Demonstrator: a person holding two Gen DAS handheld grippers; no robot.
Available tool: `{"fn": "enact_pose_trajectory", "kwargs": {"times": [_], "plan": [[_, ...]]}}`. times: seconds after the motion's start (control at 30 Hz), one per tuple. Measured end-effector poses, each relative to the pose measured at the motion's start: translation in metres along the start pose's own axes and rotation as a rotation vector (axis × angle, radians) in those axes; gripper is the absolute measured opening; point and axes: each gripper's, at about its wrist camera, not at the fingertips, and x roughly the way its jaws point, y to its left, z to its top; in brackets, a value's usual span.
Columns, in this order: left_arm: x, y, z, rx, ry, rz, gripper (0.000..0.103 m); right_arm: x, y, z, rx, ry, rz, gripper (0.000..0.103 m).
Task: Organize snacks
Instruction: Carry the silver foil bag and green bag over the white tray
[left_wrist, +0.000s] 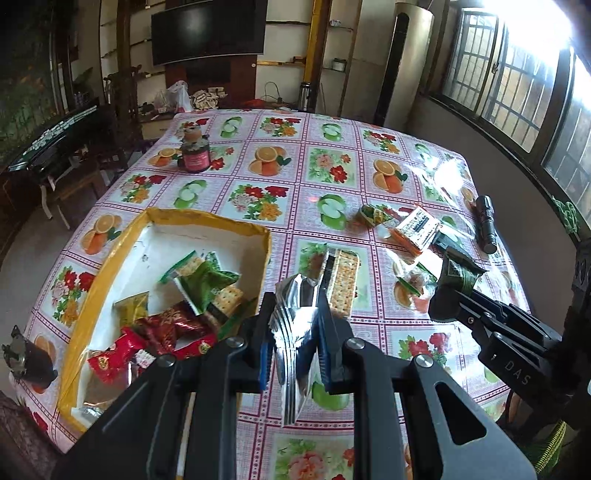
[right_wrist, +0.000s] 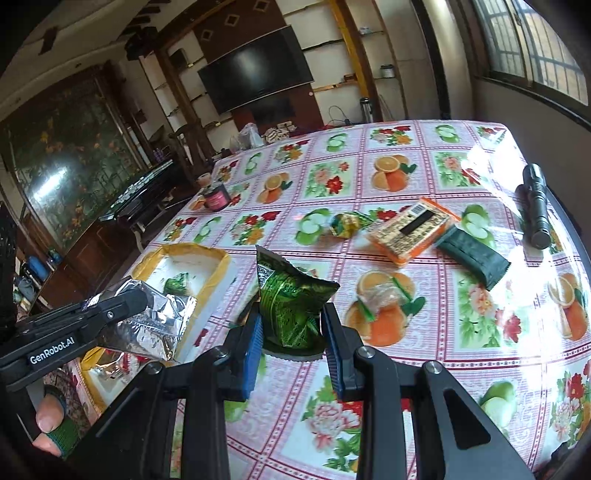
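Guessing I'm about halfway: left claw (left_wrist: 293, 328) pinches a silver packet (left_wrist: 295, 332) beside the half-full box (left_wrist: 236, 227), right claw (right_wrist: 291, 332) grips a green packet (right_wrist: 291, 306), several snacks (right_wrist: 410, 230) ahead.

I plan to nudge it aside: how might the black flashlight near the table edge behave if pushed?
The black flashlight looks cylindrical and lies on its side, so it would probably roll. The glossy tablecloth likely offers little grip. It looks rigid, so it should not flex.

The box (left_wrist: 255, 236) sits on the table (left_wrist: 332, 122) left of the loose snacks (left_wrist: 417, 225); flashlight (left_wrist: 487, 223) farther right.
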Motion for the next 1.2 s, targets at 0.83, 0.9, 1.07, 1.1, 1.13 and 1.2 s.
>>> {"fn": "enact_pose_trajectory", "kwargs": {"times": [0.83, 0.9, 1.07, 1.1, 1.13, 1.2], "plan": [[-0.044, 0.107, -0.041, -0.111, -0.044, 0.169, 0.022, 0.028, 0.123, -0.006, -0.177, 0.042, 0.158, 0.030], [-0.043, 0.111, -0.044, -0.114, -0.038, 0.172, 0.022, 0.032, 0.131, -0.006, -0.187, 0.047, 0.169, 0.030], [-0.039, 0.118, -0.052, -0.119, -0.018, 0.177, 0.022, 0.044, 0.146, -0.007, -0.209, 0.063, 0.189, 0.030], [-0.038, 0.119, -0.053, -0.120, -0.014, 0.178, 0.022, 0.046, 0.148, -0.008, -0.212, 0.069, 0.193, 0.030], [-0.037, 0.120, -0.054, -0.122, -0.012, 0.178, 0.022, 0.049, 0.150, -0.009, -0.215, 0.075, 0.196, 0.030], [-0.036, 0.123, -0.055, -0.125, -0.007, 0.180, 0.022, 0.053, 0.153, -0.011, -0.219, 0.085, 0.198, 0.030]]}}
